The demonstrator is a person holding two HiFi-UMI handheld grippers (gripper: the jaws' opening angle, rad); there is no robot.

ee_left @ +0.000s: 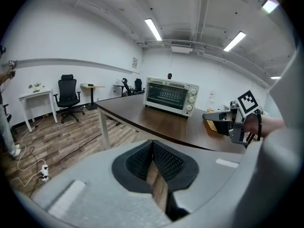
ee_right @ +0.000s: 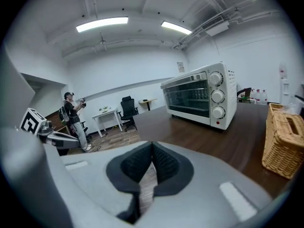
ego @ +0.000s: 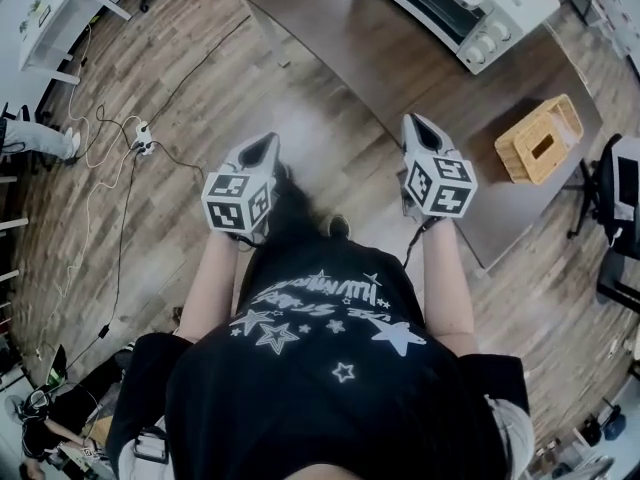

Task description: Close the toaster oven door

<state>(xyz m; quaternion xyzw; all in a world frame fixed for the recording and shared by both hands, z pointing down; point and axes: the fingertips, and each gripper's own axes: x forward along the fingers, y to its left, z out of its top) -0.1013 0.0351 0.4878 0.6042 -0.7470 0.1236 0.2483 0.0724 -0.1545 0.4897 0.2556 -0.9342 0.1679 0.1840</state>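
Note:
A white toaster oven (ego: 455, 3) stands at the far side of the dark brown table (ego: 400, 68). Its glass door (ee_left: 165, 96) stands upright against the front, and its knobs (ee_right: 217, 96) are on the right side. My left gripper (ego: 262, 148) hovers over the wooden floor, short of the table's near edge, and its pads (ee_left: 159, 158) meet with nothing between them. My right gripper (ego: 418, 128) hangs over the table's near part, well short of the oven. It is shut and empty, its pads (ee_right: 145, 161) touching.
A wicker basket (ego: 540, 138) sits on the table's right end. Cables and a power strip (ego: 140, 136) lie on the floor at left. White desks and office chairs (ee_left: 67, 96) stand further off. A person (ee_right: 73, 118) stands in the background.

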